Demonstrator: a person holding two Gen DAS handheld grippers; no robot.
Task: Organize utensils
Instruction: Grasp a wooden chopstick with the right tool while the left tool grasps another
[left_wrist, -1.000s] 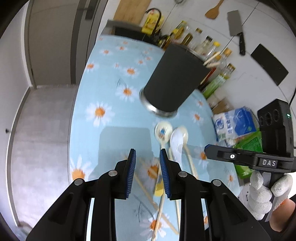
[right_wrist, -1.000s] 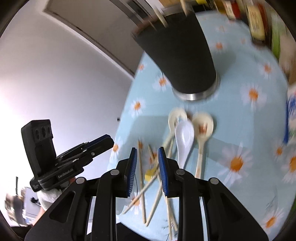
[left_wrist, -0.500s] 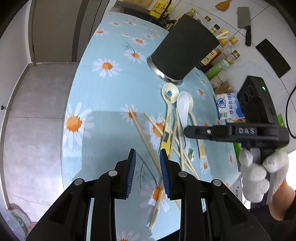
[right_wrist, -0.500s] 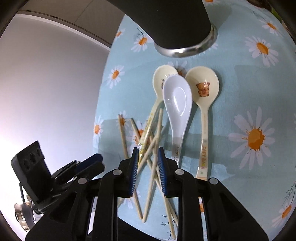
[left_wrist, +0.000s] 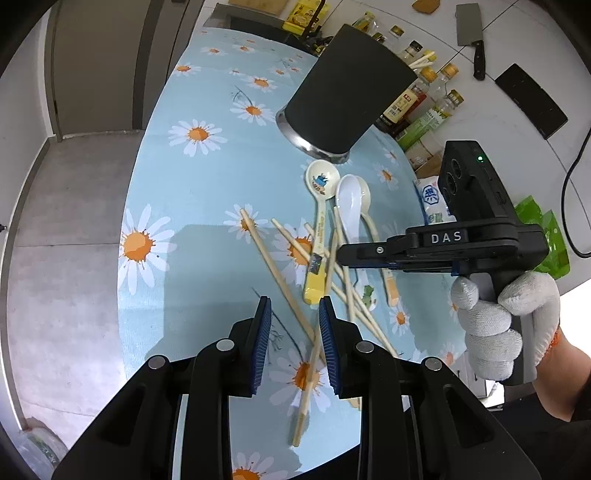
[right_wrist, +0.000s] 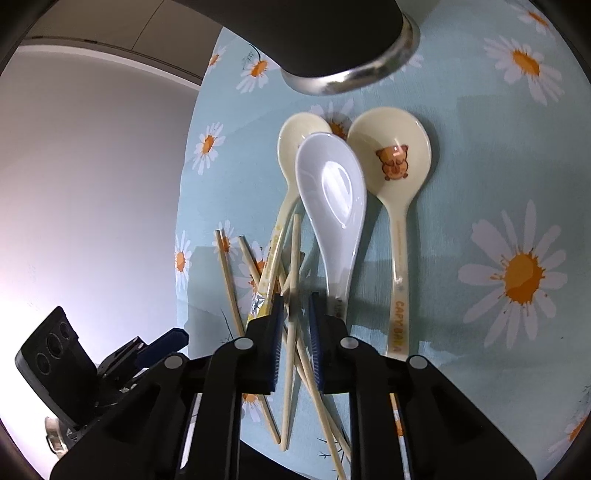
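Daisy-print blue tabletop (left_wrist: 207, 192). Sauce bottles (left_wrist: 410, 99) crowd far edge, beside green packet (left_wrist: 543, 236). Cleaver (left_wrist: 469, 33) hangs on white wall. Grey floor (left_wrist: 66, 229) at left.

Both fisheye views are bright and evenly lit, with dark vignetted corners and strongly bowed edges. Soft shadows fall on the daisy tablecloth (left_wrist: 207, 206). Glare streaks the white spoon (right_wrist: 334, 184) in the right wrist view, where the wall (right_wrist: 92, 166) washes out pale.
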